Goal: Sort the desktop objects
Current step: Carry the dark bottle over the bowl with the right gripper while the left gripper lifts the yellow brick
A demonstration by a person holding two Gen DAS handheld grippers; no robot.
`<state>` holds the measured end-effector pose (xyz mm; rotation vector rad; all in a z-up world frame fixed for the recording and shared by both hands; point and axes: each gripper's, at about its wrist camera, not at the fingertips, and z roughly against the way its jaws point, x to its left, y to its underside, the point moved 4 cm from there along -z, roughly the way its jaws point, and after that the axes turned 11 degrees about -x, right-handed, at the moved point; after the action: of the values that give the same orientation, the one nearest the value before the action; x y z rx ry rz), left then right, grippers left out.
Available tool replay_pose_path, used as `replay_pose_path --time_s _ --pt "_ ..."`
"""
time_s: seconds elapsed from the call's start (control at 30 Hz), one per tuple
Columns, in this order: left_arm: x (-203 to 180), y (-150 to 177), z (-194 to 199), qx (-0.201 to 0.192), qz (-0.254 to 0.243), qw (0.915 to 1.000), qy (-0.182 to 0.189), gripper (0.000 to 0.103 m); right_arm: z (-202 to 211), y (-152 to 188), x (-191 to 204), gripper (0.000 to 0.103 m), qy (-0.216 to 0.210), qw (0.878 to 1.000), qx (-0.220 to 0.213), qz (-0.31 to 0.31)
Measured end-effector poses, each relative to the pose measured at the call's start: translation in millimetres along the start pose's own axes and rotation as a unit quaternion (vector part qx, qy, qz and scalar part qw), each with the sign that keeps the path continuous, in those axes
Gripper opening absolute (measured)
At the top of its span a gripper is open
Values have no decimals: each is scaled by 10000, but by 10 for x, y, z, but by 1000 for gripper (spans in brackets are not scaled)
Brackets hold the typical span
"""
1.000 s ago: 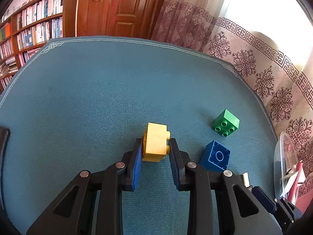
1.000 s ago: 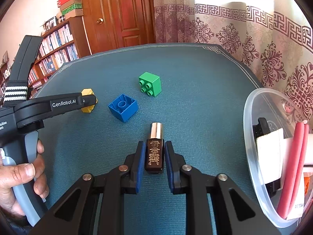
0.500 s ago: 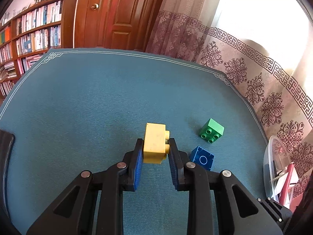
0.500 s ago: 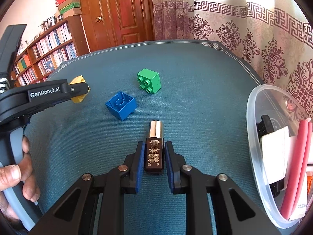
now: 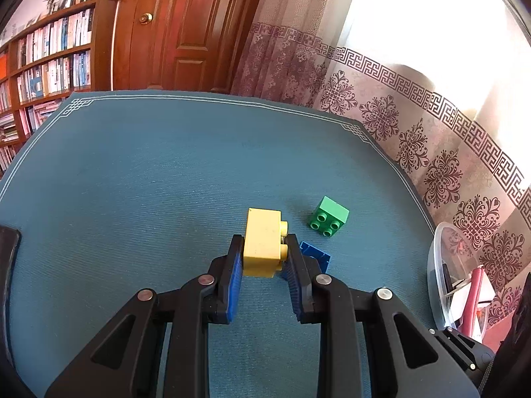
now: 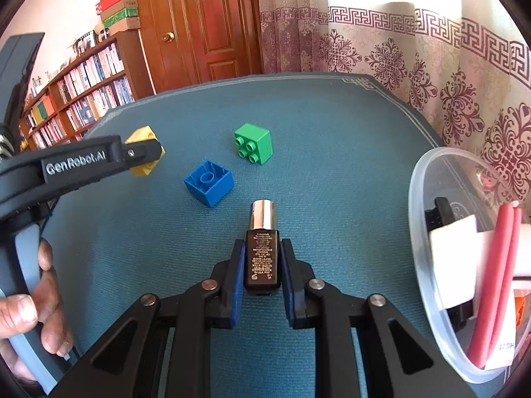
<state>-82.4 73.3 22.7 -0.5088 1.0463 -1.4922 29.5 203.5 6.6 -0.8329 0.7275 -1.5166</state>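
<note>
On a cloth-covered table (image 6: 332,126), two toy bricks lie apart: one stud-sided brick (image 6: 254,144) farther back, one hollow-side-up brick (image 6: 209,182) nearer and to its left. A third brick (image 5: 264,242) sits between the left gripper's (image 5: 262,255) pads, clear of the cloth. Before the pair, a small bottle (image 6: 263,248) lies between the right gripper's (image 6: 262,262) pads, cap pointing away. A plastic container (image 6: 428,265) holding rolled items stands at the table's right.

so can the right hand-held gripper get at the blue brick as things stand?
Probably not yet. The path looks free: the blue brick lies on open cloth just ahead and left of the right hand-held gripper. But its jaws are shut on the black bottle, which must be dropped off first.
</note>
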Motion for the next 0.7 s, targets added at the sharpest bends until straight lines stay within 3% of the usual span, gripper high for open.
replay_pose_path --time_s 0.7 --pt "-526 135 198 83 -439 9982 399 27 677 -132 -736 22 630 9942 -601 -637"
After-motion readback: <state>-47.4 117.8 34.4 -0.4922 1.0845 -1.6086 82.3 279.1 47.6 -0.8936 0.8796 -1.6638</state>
